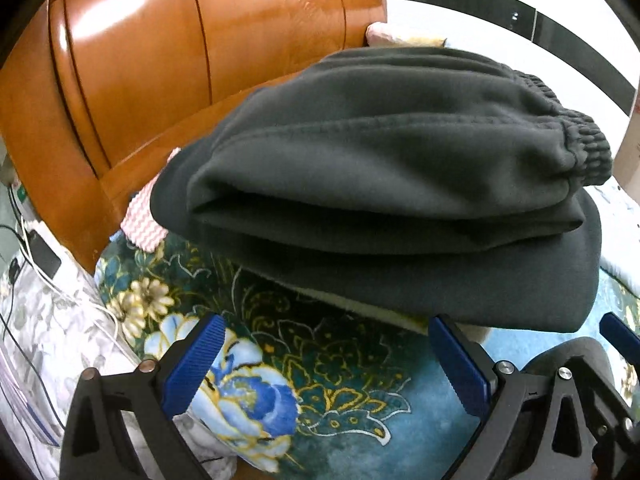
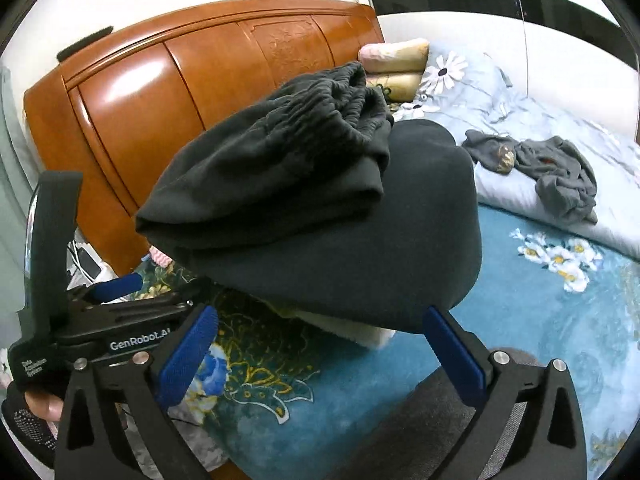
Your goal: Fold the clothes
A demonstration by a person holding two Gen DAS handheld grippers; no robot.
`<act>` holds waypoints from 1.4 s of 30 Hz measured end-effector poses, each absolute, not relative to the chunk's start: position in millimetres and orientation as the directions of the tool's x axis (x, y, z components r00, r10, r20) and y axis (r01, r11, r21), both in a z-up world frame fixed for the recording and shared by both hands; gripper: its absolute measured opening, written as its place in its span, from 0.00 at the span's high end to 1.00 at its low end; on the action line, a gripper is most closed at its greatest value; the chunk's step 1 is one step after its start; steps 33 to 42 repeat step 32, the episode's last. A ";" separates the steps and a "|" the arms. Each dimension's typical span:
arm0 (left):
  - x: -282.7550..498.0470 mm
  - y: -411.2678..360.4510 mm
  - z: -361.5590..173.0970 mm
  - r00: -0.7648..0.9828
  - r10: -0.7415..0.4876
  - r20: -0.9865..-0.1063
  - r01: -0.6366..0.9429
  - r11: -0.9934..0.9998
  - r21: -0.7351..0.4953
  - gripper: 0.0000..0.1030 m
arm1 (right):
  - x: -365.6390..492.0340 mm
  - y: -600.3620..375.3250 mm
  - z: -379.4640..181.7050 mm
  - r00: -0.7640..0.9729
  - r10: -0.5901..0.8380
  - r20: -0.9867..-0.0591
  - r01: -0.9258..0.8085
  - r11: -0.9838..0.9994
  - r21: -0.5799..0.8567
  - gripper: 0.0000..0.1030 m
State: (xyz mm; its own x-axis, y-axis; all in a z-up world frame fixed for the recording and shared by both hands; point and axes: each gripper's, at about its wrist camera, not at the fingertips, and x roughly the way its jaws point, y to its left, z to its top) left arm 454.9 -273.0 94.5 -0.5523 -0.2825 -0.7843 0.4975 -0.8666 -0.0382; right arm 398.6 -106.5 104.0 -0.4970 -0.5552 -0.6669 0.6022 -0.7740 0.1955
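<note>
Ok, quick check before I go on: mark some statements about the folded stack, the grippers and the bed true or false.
1. Both grippers are open and hold nothing. True: the left gripper and the right gripper stand wide with no cloth between the pads.
2. The folded dark grey sweatpants lie on top of another folded dark garment. True.
3. The stack sits on a bare wooden table. False: it rests on a teal floral blanket.
4. An unfolded grey garment lies on the pale blue quilt. True.
5. The headboard is white metal. False: it is glossy orange-brown wood.
</note>
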 end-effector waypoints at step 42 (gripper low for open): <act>451.3 -266.0 79.3 -0.524 -0.222 -0.822 0.459 -0.887 -0.053 0.00 | 391.7 -102.5 93.3 -0.502 -0.494 -0.710 0.564 -0.809 0.165 0.00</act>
